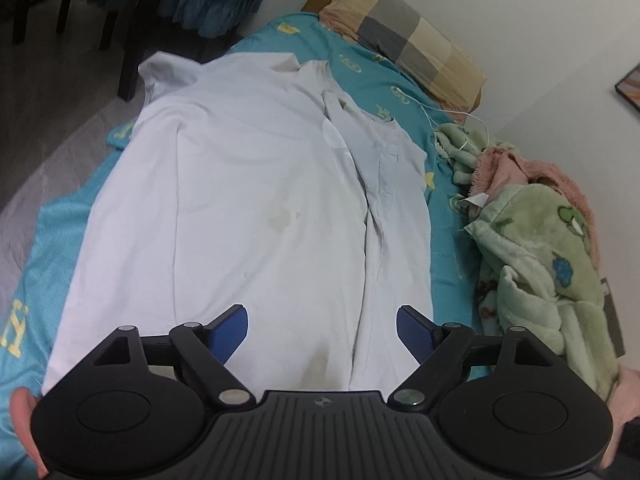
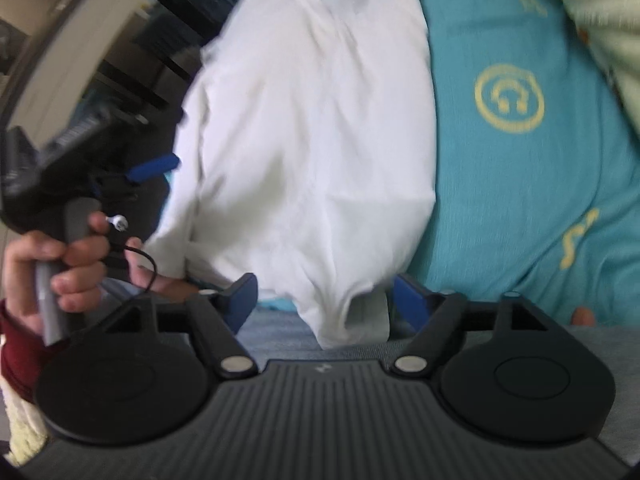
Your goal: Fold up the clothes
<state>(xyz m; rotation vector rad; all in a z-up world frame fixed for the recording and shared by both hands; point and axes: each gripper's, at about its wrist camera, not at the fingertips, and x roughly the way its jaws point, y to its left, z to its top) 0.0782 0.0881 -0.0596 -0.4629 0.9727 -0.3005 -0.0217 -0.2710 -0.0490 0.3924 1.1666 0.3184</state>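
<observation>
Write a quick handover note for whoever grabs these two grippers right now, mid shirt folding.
Left gripper: open, empty, hovering above the white cotton shirt near its hem.
Right gripper: open, jaws either side of a hanging shirt edge, not clamped.
Shirt lies lengthwise on the teal patterned bedsheet, one side panel already folded inward. Green fleece blanket is bunched beside it.
Left: remaining folds.

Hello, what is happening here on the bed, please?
A person holds a gripper in each hand over a white shirt spread on a teal bedsheet. Both the left gripper and the right gripper are open and grip nothing. The right one sits at the shirt's near edge. A green blanket lies beside it.
</observation>
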